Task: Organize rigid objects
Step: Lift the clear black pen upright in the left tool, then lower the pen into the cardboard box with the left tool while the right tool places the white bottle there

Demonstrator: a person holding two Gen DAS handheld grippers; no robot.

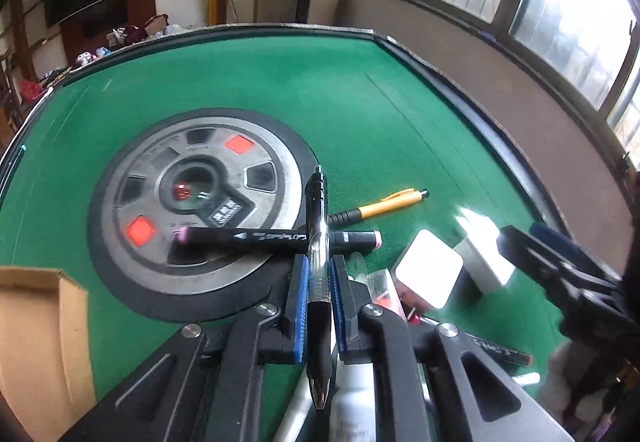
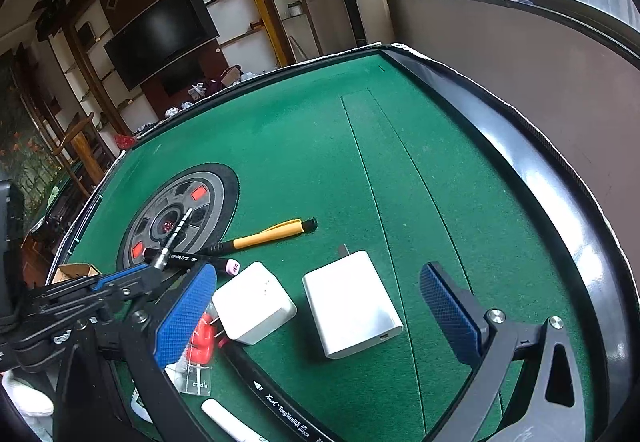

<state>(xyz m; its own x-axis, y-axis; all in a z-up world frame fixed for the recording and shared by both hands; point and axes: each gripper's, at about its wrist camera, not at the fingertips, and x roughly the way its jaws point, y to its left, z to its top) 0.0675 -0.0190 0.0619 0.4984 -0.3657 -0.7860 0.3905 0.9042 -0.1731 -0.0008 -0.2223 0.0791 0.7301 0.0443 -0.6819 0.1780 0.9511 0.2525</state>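
Blue-padded left gripper [image 1: 318,282]: clamped on a black clear-barrelled pen [image 1: 318,274], long axis along the fingers, clip end pointing away, tip toward the camera, raised over the green felt table [image 1: 360,114]. Beneath it: black marker [image 1: 256,238], lying crosswise; orange pen [image 1: 384,206], angled. Cardboard box [image 1: 40,330], left edge. Right gripper [image 2: 320,316]: spread wide over two white chargers [image 2: 352,304].

Your left gripper [image 1: 318,274] has its blue-padded jaws closed tight on a black pen [image 1: 318,282], which it holds above the table and pointing away from you. Your right gripper [image 2: 320,306] hangs to its right, jaws spread wide and gripping nothing.
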